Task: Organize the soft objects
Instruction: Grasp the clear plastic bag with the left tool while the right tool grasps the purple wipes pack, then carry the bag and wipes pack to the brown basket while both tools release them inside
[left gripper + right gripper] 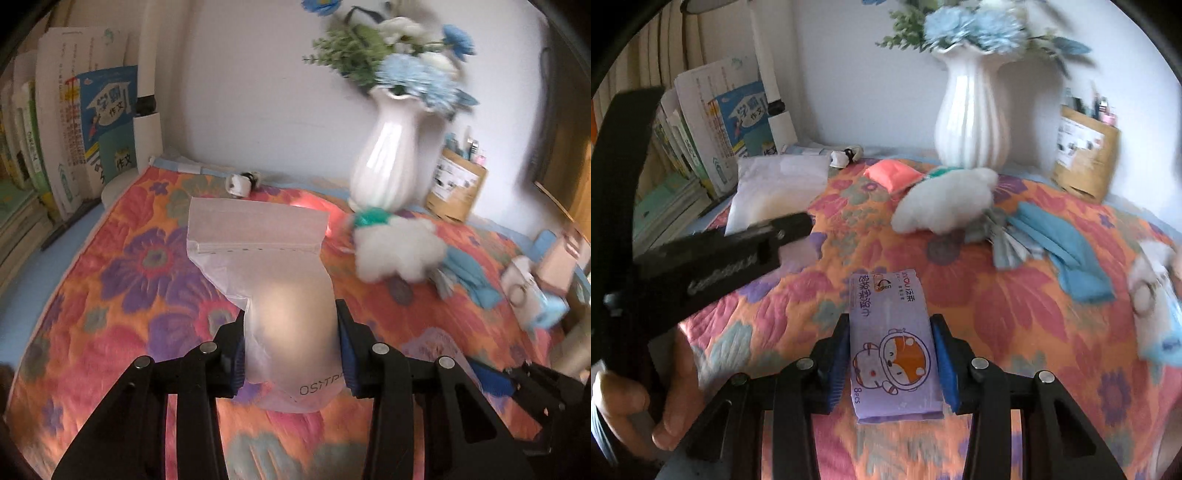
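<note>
Left gripper (290, 341) clamps a frosted translucent zip-top plastic bag (275, 269); right gripper (892, 363) clamps a flat purple wet-wipe packet (892, 339) over the floral quilted cloth (1015, 306).

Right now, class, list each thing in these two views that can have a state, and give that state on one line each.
Left gripper: shut on the frosted zip bag.
Frosted zip bag: held, zip end lying away from the camera.
Right gripper: shut on the purple wipes pack.
Purple wipes pack: held, flap sealed.
White vase: upright, holding flowers.
White plush toy: lying loose on the quilt.
Blue cloth: crumpled, loose.
</note>
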{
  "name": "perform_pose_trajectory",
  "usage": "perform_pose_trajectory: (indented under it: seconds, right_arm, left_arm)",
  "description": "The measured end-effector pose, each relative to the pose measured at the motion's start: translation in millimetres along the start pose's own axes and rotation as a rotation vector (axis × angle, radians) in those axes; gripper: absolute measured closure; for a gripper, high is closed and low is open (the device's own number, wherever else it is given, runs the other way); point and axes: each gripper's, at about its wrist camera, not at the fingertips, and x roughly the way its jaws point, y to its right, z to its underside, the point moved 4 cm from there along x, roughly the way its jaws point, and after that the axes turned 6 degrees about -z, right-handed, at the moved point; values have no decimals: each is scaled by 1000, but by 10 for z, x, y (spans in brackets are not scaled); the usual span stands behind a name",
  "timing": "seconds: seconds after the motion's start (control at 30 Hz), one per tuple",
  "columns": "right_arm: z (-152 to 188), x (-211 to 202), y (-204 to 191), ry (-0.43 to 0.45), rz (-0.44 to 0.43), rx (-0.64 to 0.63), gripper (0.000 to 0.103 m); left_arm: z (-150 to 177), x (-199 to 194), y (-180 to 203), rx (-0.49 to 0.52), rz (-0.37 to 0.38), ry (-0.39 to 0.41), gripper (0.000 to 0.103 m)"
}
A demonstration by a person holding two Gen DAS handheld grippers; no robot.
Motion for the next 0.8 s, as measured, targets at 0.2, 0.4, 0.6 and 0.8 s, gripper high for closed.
perform_pose_trajectory:
  seconds: [0.2,0.4,0.6,0.8]
  right_arm:
    - [193,-260,137,7,27,89,62]
    - [682,-692,523,-19,-100,400,63]
    - [1011,-1432,697,64,-26,455,63]
    - [1235,-2070,1031,119,43,530,63]
  left_arm:
    - [228,-238,121,39,32,2,65]
    - [453,-570,379,73,158,-6,65]
    - [609,-892,767,76,349,-26,65]
    - [687,-1266,1212,140,472,-19,65]
